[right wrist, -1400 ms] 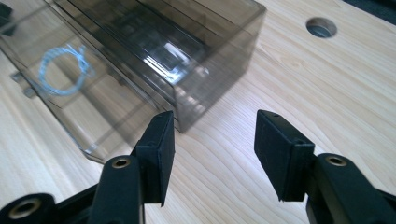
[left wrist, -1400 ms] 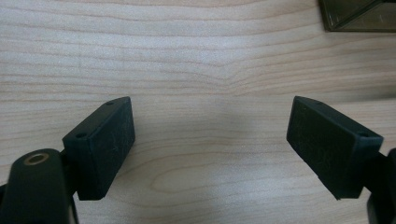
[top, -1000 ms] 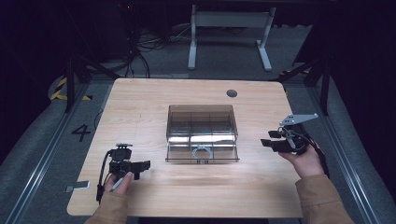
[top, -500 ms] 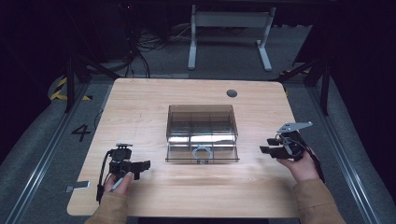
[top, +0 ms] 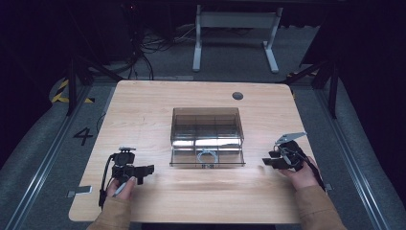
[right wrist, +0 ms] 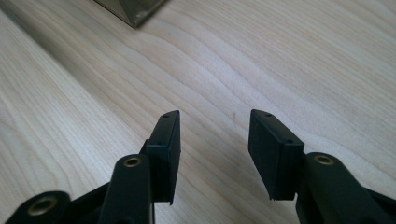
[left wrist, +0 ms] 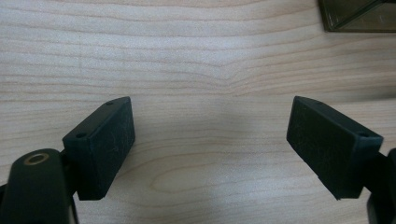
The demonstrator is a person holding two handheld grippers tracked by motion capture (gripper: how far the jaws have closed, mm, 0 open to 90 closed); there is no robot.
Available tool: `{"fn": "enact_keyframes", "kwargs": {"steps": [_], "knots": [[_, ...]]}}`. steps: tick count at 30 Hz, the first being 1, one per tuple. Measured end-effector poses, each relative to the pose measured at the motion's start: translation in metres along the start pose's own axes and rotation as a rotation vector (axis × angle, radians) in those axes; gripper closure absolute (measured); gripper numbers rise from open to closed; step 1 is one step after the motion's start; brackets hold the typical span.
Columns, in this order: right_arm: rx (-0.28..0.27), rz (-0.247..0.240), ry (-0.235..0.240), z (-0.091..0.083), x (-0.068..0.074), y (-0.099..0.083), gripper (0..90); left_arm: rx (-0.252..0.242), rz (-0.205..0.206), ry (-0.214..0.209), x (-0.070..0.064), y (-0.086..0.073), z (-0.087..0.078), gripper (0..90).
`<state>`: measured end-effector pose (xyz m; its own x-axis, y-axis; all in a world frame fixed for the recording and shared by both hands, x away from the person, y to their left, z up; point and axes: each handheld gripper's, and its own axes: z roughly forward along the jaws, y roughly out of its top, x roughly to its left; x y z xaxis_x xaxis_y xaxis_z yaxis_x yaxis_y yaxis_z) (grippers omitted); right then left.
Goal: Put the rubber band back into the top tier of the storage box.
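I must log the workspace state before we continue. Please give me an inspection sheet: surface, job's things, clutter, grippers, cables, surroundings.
Surface: light wooden table, with a dark round grommet near the far edge.
Job's things: a smoky transparent compartment box at the table's centre; a small pale ring-like item lies in a front compartment, too small to identify.
Clutter: nothing seen on the table.
Grippers: left gripper open, jaws wide apart over bare wood. Right gripper open, narrower gap, holding nothing, near the box's right side.
Cables: a black cable trails from the left gripper; more cables lie on the floor behind.
Surroundings: dark room, grey floor, white table legs beyond, a floor marking "4".
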<state>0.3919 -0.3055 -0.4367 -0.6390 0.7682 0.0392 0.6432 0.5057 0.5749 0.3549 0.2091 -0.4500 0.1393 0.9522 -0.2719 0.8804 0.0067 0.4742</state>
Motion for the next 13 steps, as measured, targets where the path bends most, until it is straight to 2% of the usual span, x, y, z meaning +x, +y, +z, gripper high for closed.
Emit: {"fn": "enact_keyframes", "kwargs": {"steps": [3,9,13], "knots": [[0.016,-0.002,-0.039,0.0031,0.0002,-0.0036,55.6,0.000,0.000,-0.003,0.0001,0.0000,-0.0003,16.0],[0.008,0.028,-0.045,0.0028,-0.0007,-0.0084,54.6,0.001,0.001,-0.003,0.0001,0.0001,-0.0001,16.0],[-0.009,0.036,-0.075,0.0021,-0.0009,-0.0103,52.3,0.001,0.002,-0.007,0.0009,0.0002,-0.0007,16.0]]}}
